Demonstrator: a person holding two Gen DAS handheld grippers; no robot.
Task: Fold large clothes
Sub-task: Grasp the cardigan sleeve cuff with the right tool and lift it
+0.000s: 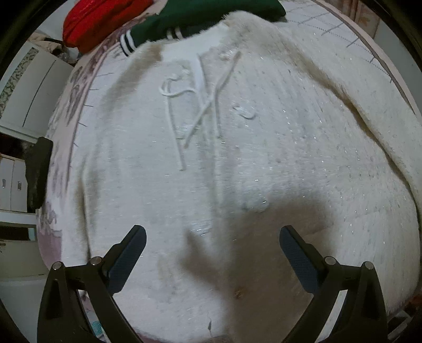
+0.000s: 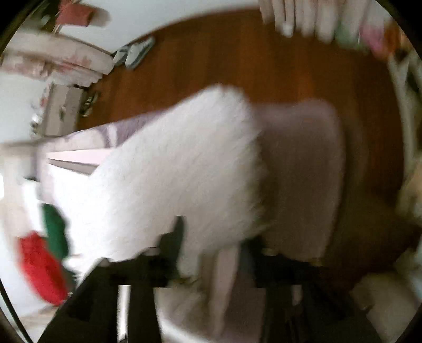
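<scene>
A large white fluffy garment lies spread flat on a bed, its white drawstrings crossed on top. My left gripper hovers just above the garment's near part, open, with nothing between its fingers. The right wrist view is heavily blurred. There the same white garment drapes toward the bed's corner, and a fold of it runs down between the dark fingers of my right gripper. The blur hides whether the pads press on the cloth.
A green garment with striped cuffs and a red one lie at the bed's far end. The floral sheet shows at the left edge, with white cabinets beyond. Wooden floor and shoes lie past the bed corner.
</scene>
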